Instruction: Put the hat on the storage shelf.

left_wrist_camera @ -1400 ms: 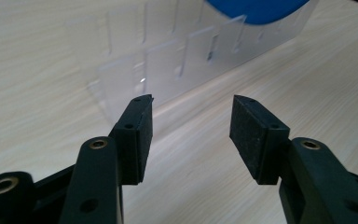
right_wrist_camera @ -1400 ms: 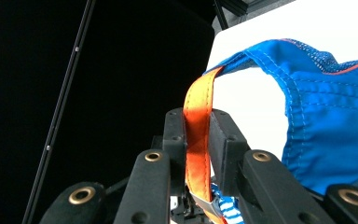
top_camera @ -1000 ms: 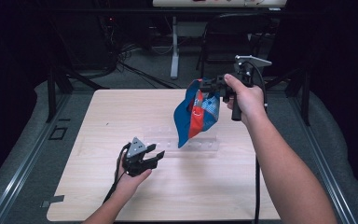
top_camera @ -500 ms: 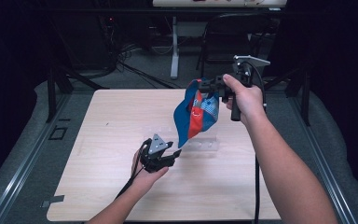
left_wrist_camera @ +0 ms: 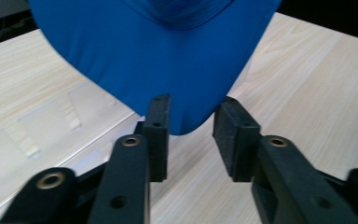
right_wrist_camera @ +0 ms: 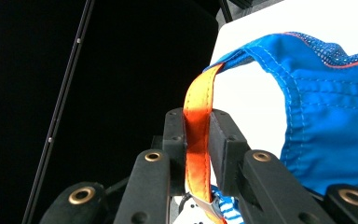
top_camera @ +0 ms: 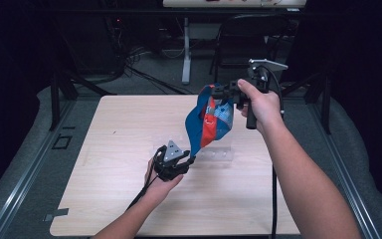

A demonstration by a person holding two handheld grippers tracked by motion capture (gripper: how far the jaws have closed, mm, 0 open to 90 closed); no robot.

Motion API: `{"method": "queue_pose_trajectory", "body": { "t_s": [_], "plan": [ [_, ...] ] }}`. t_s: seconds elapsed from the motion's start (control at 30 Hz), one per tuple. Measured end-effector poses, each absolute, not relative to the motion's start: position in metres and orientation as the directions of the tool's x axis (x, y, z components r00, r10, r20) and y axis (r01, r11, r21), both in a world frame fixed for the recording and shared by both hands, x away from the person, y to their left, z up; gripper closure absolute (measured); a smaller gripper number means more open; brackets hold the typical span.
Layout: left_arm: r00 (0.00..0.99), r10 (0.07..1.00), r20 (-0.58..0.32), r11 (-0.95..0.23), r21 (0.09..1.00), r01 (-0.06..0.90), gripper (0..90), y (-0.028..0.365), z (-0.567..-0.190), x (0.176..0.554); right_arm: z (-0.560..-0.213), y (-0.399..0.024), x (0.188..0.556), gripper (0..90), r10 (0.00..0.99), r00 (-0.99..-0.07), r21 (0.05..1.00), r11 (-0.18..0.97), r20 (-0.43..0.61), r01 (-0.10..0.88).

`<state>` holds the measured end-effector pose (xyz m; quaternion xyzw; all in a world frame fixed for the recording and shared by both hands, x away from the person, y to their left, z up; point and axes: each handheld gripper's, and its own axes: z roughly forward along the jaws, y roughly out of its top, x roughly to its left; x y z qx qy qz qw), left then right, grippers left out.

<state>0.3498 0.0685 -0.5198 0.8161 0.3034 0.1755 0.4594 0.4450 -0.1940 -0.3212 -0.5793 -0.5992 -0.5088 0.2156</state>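
Blue cap (top_camera: pixel 210 119) hangs in the air over the worktop (top_camera: pixel 114 144) near its far right corner, so its brim drops within reach. Right hand-held gripper (right_wrist_camera: pixel 197 135) is clenched on the cap's orange strap (right_wrist_camera: pixel 198 116). Left hand-held gripper (left_wrist_camera: pixel 191 133) has just been closing, pads (left_wrist_camera: pixel 158 135) straddling the brim tip, not yet pressing.

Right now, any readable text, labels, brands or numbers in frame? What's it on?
None readable.
Blue cap: a white mark on its red panel, too small and blurred to read.
Clear plastic piece on the table: no print visible.
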Motion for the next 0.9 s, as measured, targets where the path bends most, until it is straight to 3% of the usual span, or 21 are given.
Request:
{"method": "queue_pose_trajectory", "body": {
  "t_s": [0.1,0.3,0.9],
  "plan": [
    [0.764,0.645,0.018,-0.408,0.854,0.323,75.7,0.068,-0.519,0.349,-0.321,-0.194,0.445,78.0,0.478,-0.238,0.362,-0.184,0.845,0.914],
    [0.765,0.644,0.028,-0.422,0.846,0.324,80.4,0.070,-0.517,0.347,-0.321,-0.192,0.445,78.0,0.473,-0.240,0.360,-0.182,0.848,0.915],
    [0.755,0.654,0.039,-0.429,0.842,0.328,84.8,0.083,-0.521,0.348,-0.324,-0.187,0.446,78.0,0.488,-0.241,0.360,-0.165,0.839,0.918]
  ]
}}
